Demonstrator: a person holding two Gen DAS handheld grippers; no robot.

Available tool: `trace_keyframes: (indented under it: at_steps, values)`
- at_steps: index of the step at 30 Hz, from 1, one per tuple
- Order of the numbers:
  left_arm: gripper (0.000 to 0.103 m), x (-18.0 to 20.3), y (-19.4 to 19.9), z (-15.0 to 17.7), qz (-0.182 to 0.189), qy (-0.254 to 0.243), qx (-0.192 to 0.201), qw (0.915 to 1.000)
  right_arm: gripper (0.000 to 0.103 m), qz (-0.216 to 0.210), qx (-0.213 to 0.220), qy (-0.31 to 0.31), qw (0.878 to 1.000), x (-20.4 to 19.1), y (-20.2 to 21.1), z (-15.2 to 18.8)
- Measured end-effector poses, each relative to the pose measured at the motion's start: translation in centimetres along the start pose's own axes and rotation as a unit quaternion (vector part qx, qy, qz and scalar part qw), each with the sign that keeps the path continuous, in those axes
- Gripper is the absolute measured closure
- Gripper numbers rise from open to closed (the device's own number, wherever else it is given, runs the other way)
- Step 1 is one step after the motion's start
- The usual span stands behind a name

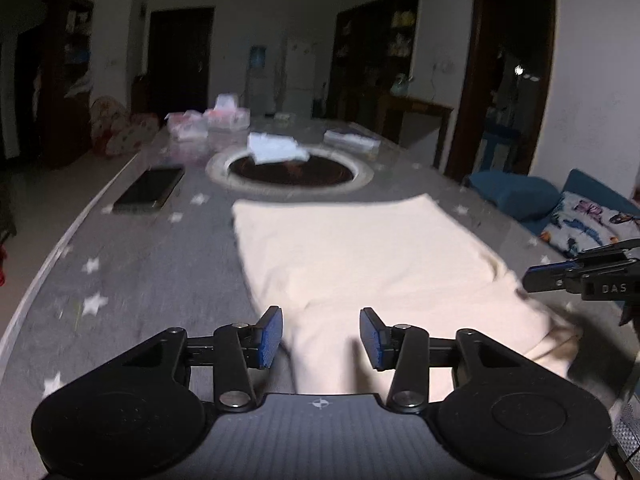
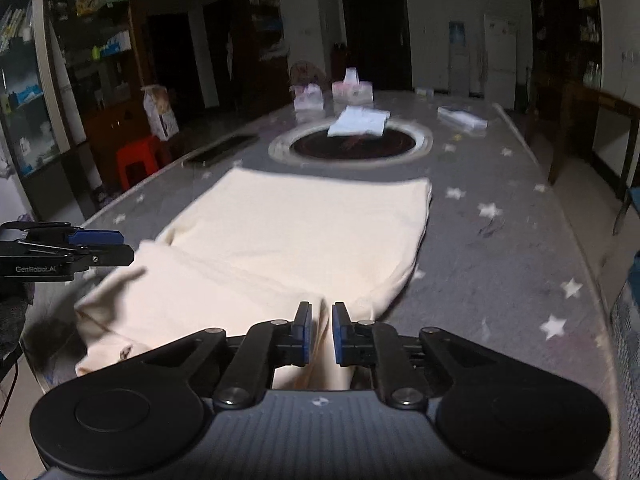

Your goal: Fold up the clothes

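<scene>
Left wrist view: left tool, fingers spread wide, empty, hovers over near edge of cream garment lying flat on grey star-print counter. Right wrist view: right tool nearly closed w/ a fold of the garment's near edge between its pads. Garment's long axis runs away from both tools toward round dark inset; far edge straight, near end rumpled.

Dim room with pale walls and dark doorways — dark wooden shelving along one side, a red plastic stool before it, a white refrigerator at the far end.
</scene>
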State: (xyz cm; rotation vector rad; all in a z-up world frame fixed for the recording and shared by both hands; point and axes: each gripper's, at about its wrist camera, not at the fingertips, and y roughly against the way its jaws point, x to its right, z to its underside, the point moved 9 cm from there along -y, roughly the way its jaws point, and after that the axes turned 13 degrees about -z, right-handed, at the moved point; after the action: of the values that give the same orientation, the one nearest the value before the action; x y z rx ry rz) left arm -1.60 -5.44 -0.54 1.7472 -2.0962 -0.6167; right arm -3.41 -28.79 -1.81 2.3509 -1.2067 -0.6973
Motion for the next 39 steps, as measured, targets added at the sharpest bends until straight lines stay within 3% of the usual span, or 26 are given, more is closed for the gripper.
trace_keyframes:
  at_steps: [5,9,19,24,33,35,36,39]
  values:
    - [0.059,2.5,-1.8,-0.1,0.025,-0.022,-0.011,0.9994,0.093,-0.036,-0.007,0.016,0.999,-1.4,-1.3,-0.1]
    - [0.059,2.7,-3.4,1.0,0.018,-0.034,-0.033,0.9987,0.093,-0.044,-0.031,0.022,0.998,-1.3,-3.1,0.7]
    - [0.057,4.6,0.7,2.9,0.045,-0.097,-0.008,0.9943,0.092,-0.056,-0.065,0.091,0.992,-3.9,-0.6,4.0]
    - [0.057,6.8,1.9,3.5,0.064,-0.139,0.012,0.9881,0.092,-0.048,-0.051,0.125,0.990,-5.5,0.2,3.7]
    - [0.057,7.5,2.5,5.2,0.077,-0.165,0.002,0.9832,0.091,-0.063,-0.063,0.120,0.989,-5.9,0.3,4.3]
    - [0.057,6.8,3.3,5.0,0.074,-0.162,0.004,0.9839,0.090,-0.067,-0.065,0.121,0.988,-5.9,1.0,4.2]
    - [0.057,6.4,3.7,4.9,0.073,-0.161,0.004,0.9843,0.084,-0.068,-0.067,0.127,0.987,-6.0,1.4,4.3]
    - [0.057,6.1,4.8,5.7,0.072,-0.197,0.013,0.9776,0.080,-0.066,-0.076,0.152,0.983,-6.4,2.6,4.7]
